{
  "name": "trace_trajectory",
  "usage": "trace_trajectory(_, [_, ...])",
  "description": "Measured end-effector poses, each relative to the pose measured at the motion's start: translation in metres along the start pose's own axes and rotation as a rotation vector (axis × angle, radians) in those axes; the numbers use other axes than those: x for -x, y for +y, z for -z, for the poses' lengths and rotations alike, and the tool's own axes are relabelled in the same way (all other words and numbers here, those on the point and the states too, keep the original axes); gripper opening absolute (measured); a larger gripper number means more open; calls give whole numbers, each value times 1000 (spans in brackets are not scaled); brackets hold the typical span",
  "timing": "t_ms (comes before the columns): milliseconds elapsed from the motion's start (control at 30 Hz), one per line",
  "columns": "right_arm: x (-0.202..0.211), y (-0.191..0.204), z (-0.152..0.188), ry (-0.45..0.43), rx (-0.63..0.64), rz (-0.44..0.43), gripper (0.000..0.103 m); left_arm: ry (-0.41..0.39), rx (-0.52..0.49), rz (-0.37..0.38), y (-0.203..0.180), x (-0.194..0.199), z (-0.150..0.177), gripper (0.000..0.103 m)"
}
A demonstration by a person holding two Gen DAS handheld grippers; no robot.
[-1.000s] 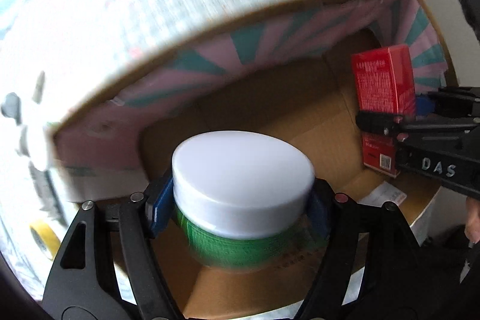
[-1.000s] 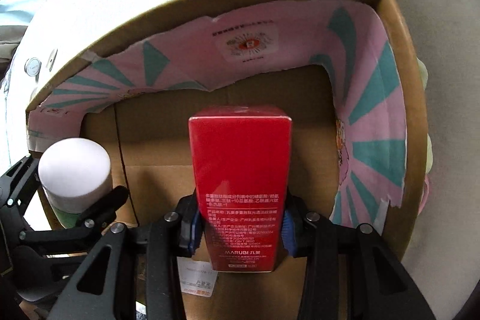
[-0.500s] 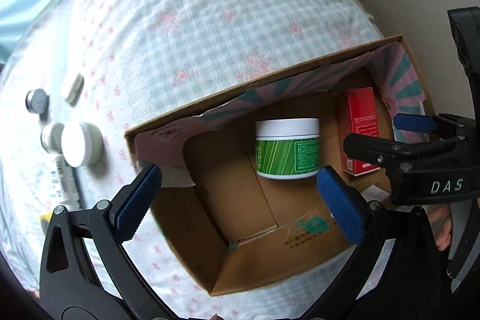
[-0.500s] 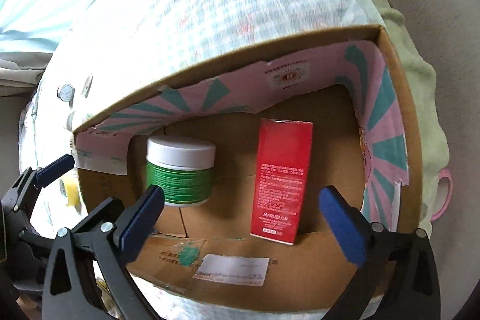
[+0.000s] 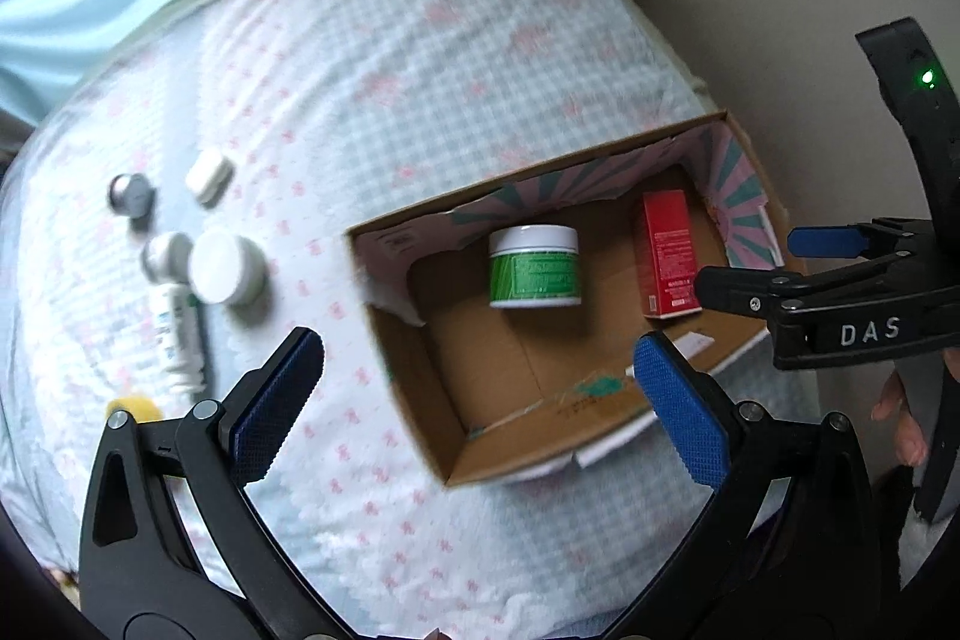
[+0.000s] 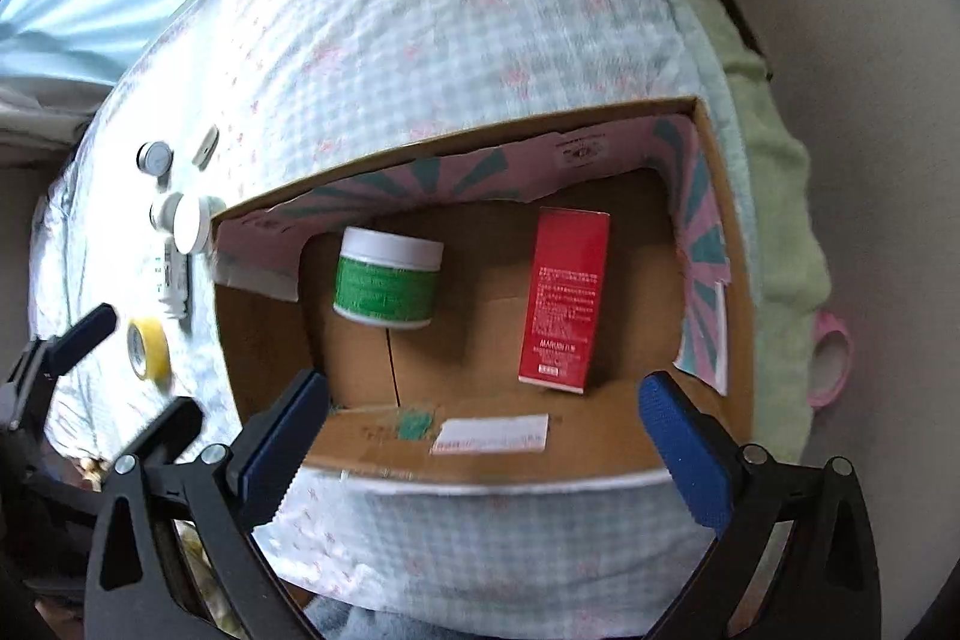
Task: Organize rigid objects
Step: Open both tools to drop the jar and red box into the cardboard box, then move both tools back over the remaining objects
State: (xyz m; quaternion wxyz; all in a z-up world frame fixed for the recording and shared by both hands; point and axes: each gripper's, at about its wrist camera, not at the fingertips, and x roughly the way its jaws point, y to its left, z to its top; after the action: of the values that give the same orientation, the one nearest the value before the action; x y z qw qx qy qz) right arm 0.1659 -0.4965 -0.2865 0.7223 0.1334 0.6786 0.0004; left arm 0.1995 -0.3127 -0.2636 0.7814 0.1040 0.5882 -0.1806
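Observation:
An open cardboard box (image 5: 510,436) (image 6: 714,196) lies on the bed. Inside stand a green jar with a white lid (image 5: 534,267) (image 6: 387,277) and a red carton (image 5: 669,253) (image 6: 567,301). My left gripper (image 5: 474,400) is open and empty, raised above the box's near left corner. My right gripper (image 6: 480,436) is open and empty, above the box's near wall; it also shows in the left wrist view (image 5: 774,268) at the right. Loose items lie left of the box: a white round jar (image 5: 227,268) (image 6: 191,223), a white tube (image 5: 177,340), a small silver-topped jar (image 5: 131,195) (image 6: 155,158).
A small white case (image 5: 209,175) and a yellow tape roll (image 6: 147,347) (image 5: 133,409) also lie on the checked bedspread (image 5: 420,58). A wall runs along the right side. A pink-handled thing (image 6: 831,364) sits on a green blanket right of the box.
One second ago each gripper was shut on its item inside the box. Both have let go, opened wide and drawn back up; the jar and carton stay standing in the box.

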Motion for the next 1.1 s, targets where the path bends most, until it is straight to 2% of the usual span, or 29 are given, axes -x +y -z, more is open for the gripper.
trace_trajectory(167, [27, 35, 15, -94, 67, 55, 103, -41, 40, -54, 31, 44, 32, 103])
trace_trajectory(367, [59, 83, 34, -177, 121, 46, 103, -71, 130, -130, 88, 89, 82, 103])
trace_trajectory(467, [75, 112, 42, -217, 131, 5, 103, -88, 172, -185, 122, 106, 109, 103])
trace_trajectory(567, [85, 146, 48, -252, 171, -8, 103, -96, 222, -189, 160, 116, 132, 103])
trace_trajectory(700, [87, 203, 56, -269, 262, 50, 103, -104, 278, -212, 204, 125, 161, 103])
trace_trajectory(833, [77, 246, 53, -255, 307, 35, 103, -105, 335, -225, 250, 125, 190, 103])
trace_trajectory(1000, [58, 298, 39, -217, 311, -16, 103, -97, 405, -211, 299, 118, 219, 103])
trace_trajectory(1100, [44, 336, 27, -189, 335, -17, 103, -94, 435, -201, 326, 109, 234, 103])
